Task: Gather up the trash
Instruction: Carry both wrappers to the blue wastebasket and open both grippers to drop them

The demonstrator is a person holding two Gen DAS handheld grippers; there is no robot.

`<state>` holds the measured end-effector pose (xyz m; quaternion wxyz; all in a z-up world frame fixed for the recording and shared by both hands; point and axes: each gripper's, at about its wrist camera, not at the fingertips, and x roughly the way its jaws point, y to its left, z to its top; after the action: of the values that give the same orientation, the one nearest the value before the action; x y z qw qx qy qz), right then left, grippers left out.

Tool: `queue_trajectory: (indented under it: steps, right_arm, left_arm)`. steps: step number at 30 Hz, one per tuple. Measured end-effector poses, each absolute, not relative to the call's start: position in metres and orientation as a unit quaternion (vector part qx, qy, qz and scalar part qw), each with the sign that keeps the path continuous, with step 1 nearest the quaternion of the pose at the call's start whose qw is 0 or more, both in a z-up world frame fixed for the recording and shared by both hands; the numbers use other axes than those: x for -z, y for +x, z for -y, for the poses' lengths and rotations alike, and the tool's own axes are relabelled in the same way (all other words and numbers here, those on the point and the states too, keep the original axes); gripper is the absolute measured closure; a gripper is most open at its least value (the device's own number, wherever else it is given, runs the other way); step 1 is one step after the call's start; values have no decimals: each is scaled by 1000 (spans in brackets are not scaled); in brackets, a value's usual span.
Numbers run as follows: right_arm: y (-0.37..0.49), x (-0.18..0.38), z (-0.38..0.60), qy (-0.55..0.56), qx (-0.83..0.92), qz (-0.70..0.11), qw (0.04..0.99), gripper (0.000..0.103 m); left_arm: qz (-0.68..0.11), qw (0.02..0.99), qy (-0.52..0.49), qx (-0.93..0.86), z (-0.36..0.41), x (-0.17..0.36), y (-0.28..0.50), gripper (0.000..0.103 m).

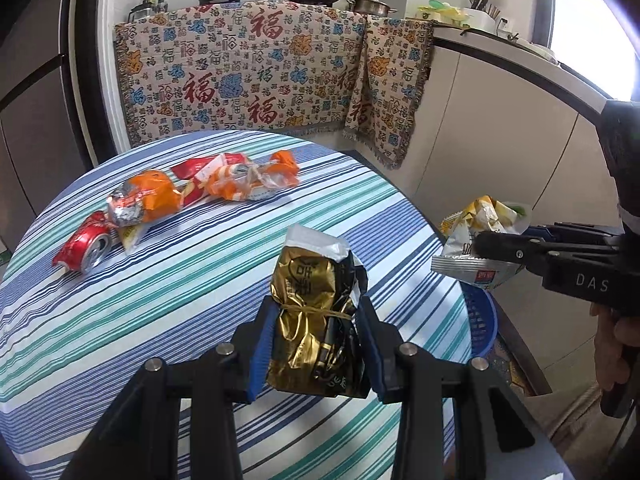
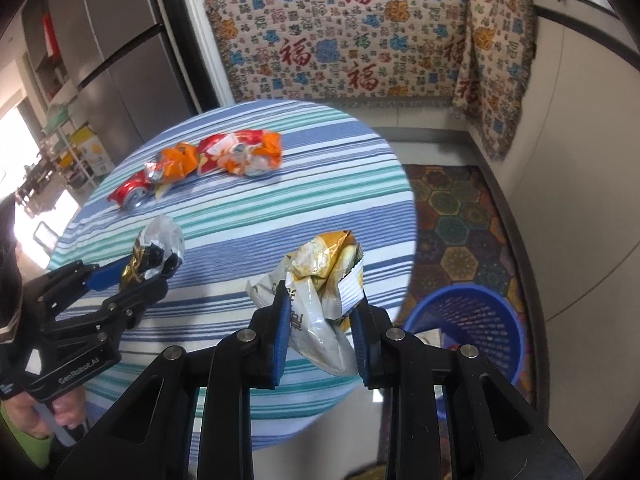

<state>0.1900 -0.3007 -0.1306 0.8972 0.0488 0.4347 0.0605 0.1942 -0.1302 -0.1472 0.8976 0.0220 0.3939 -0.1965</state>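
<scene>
My left gripper (image 1: 316,320) is shut on a crumpled gold and black foil packet (image 1: 312,320) and holds it above the striped round table (image 1: 160,304). It also shows in the right wrist view (image 2: 160,268). My right gripper (image 2: 320,312) is shut on a crumpled white and yellow snack bag (image 2: 320,280), held over the table's right edge near a blue mesh trash basket (image 2: 468,320) on the floor. On the table's far side lie orange wrappers (image 1: 248,180) and a crushed red can (image 1: 86,246).
A patterned cloth (image 1: 260,72) drapes over the counter behind the table, with pots on top. White cabinets (image 1: 500,128) run along the right. A patterned rug (image 2: 460,224) lies on the floor by the basket. A grey fridge (image 2: 112,48) stands at the left.
</scene>
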Motion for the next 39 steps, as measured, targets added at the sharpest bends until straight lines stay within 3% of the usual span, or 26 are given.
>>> queue_trajectory:
  steps: [7, 17, 35, 38, 39]
  right_arm:
    - [175, 135, 384, 65, 21, -437, 897, 76]
    - [179, 184, 487, 114, 89, -466, 873, 76]
    - [190, 236, 562, 193, 115, -471, 853, 74]
    - [194, 239, 565, 205, 109, -469, 852, 65]
    - [194, 239, 565, 208, 108, -467, 853, 55]
  left_arm:
    - [-396, 877, 30, 272, 209, 146, 195, 63]
    - [-431, 831, 39, 348, 326, 185, 211, 63]
    - [-474, 809, 85, 338, 416, 274, 238, 62]
    - [-467, 814, 96, 332, 425, 285, 242, 50]
    - [-470, 812, 99, 331, 427, 291, 246, 35]
